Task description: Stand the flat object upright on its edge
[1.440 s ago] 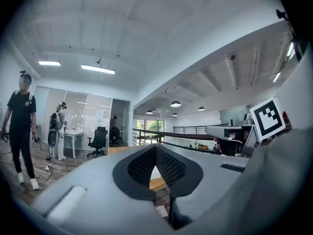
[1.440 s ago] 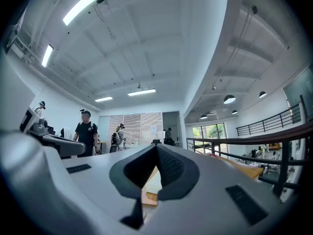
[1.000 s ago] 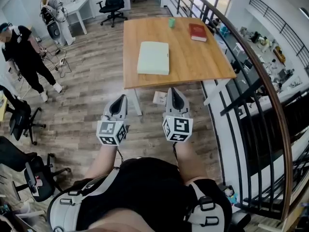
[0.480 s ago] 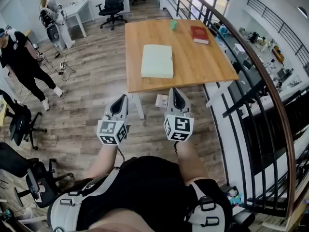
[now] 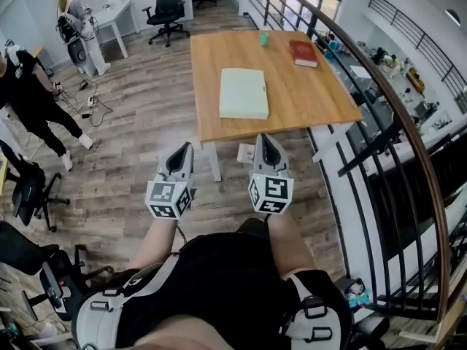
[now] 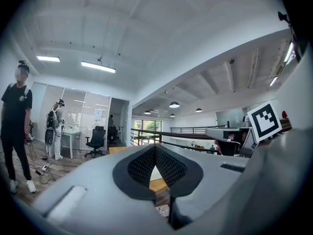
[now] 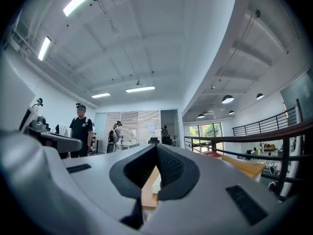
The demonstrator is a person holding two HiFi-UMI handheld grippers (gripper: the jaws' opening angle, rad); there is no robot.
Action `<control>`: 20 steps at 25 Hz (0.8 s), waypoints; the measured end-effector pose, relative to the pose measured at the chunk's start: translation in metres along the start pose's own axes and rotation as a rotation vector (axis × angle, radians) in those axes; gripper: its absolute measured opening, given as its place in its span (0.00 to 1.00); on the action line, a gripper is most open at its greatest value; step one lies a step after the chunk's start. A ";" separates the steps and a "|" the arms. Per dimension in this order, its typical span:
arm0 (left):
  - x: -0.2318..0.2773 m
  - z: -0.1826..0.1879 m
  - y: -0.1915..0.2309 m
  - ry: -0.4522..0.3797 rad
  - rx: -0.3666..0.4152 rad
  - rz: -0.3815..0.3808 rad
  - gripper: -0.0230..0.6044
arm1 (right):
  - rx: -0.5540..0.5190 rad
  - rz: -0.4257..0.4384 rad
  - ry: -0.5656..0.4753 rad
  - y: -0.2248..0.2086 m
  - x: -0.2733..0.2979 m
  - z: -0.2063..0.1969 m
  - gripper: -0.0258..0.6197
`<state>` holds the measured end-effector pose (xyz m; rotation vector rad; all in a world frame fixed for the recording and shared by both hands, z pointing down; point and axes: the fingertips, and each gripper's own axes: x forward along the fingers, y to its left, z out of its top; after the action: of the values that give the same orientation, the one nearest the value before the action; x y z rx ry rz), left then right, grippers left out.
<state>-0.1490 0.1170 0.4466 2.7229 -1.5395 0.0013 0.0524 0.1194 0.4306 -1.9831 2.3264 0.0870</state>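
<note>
A flat pale green book (image 5: 244, 93) lies on the wooden table (image 5: 321, 93) ahead of me in the head view. A red book (image 5: 303, 52) lies flat near the table's far right side. My left gripper (image 5: 182, 150) and right gripper (image 5: 264, 141) are held side by side short of the table's near edge, both shut and empty, pointing level toward it. In the right gripper view the shut jaws (image 7: 157, 151) frame the table edge (image 7: 146, 192). The left gripper view shows shut jaws (image 6: 155, 151) and a sliver of table beyond.
A small green cup (image 5: 263, 38) stands at the table's far side. A dark metal railing (image 5: 379, 122) runs close along the right. A paper (image 5: 245, 152) lies on the floor under the table. People (image 5: 29, 100) and office chairs (image 5: 169, 6) are at the left and back.
The table and the green book have come nearer and lower in the head view as I walked forward. Both grippers stay shut in the same pose.
</note>
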 end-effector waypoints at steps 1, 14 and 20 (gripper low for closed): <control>0.001 -0.001 0.002 0.000 -0.001 0.002 0.04 | -0.002 0.003 0.002 0.000 0.003 -0.001 0.05; 0.047 -0.011 0.040 0.001 0.002 0.050 0.04 | -0.006 0.036 0.004 -0.009 0.073 -0.018 0.05; 0.102 -0.014 0.058 0.002 0.007 0.061 0.04 | -0.008 0.047 -0.002 -0.031 0.124 -0.028 0.05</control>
<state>-0.1458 0.0001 0.4624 2.6785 -1.6247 0.0106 0.0631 -0.0104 0.4462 -1.9314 2.3753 0.1013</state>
